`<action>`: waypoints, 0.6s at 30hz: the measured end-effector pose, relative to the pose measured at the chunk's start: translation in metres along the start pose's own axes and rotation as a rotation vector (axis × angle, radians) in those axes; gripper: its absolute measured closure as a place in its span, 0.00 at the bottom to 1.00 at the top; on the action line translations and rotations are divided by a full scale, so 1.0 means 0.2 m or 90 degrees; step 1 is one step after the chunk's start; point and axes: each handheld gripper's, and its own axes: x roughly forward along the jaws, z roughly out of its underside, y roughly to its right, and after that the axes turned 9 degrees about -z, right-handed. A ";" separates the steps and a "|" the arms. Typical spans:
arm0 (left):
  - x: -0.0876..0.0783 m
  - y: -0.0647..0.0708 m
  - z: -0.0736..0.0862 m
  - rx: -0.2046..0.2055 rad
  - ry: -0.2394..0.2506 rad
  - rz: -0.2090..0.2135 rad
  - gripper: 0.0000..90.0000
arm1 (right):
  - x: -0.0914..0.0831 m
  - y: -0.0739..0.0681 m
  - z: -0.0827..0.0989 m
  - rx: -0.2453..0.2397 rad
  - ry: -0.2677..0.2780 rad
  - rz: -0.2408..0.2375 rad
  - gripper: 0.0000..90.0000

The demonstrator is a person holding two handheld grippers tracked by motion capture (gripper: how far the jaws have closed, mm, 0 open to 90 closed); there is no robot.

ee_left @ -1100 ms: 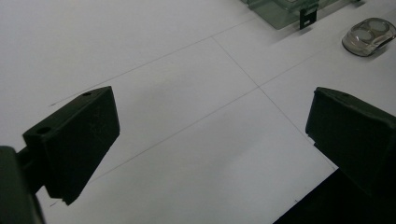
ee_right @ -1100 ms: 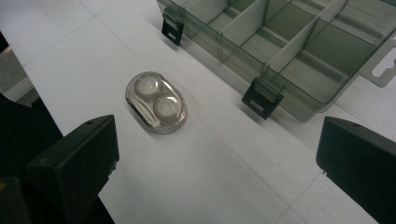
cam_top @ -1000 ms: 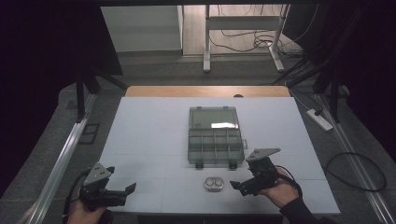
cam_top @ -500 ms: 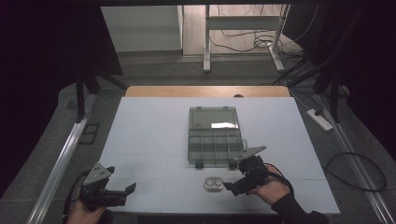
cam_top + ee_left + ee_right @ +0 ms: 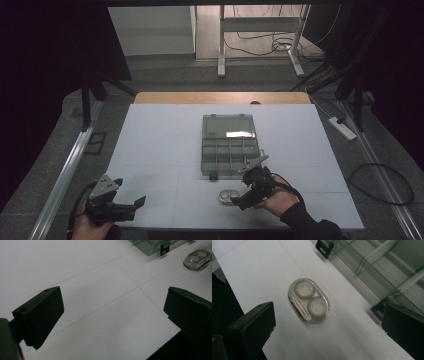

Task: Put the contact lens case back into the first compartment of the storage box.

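A small clear oval case point(image 5: 309, 300) with two round wells lies flat on the white table; it is also near the front edge point(image 5: 228, 196) and at the far right of the left gripper view point(image 5: 198, 259). My right gripper point(image 5: 243, 200) hovers just right of it, open, jaws wide with the case ahead of them. A clear compartment box point(image 5: 229, 145) with its lid up sits behind the case. My left gripper point(image 5: 134, 206) rests at the table's front left corner, open and holding nothing.
The box's black latch point(image 5: 325, 247) juts toward the case. The white table point(image 5: 160, 140) has a wooden strip along its far edge point(image 5: 220, 98). A power strip point(image 5: 342, 128) and cables lie on the floor at right.
My right gripper has moved left and down toward the oval case, turning its jaws onto it. The left gripper has stayed put.
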 end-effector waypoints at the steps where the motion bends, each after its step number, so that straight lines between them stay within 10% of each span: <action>1: 0.00 0.00 0.00 0.000 0.000 0.000 0.03 | 0.01 0.00 0.00 -0.003 -0.006 -0.001 0.00; 18: 0.00 0.00 0.00 0.000 0.000 -0.001 0.03 | 0.18 -0.03 -0.05 -0.051 -0.084 -0.008 0.00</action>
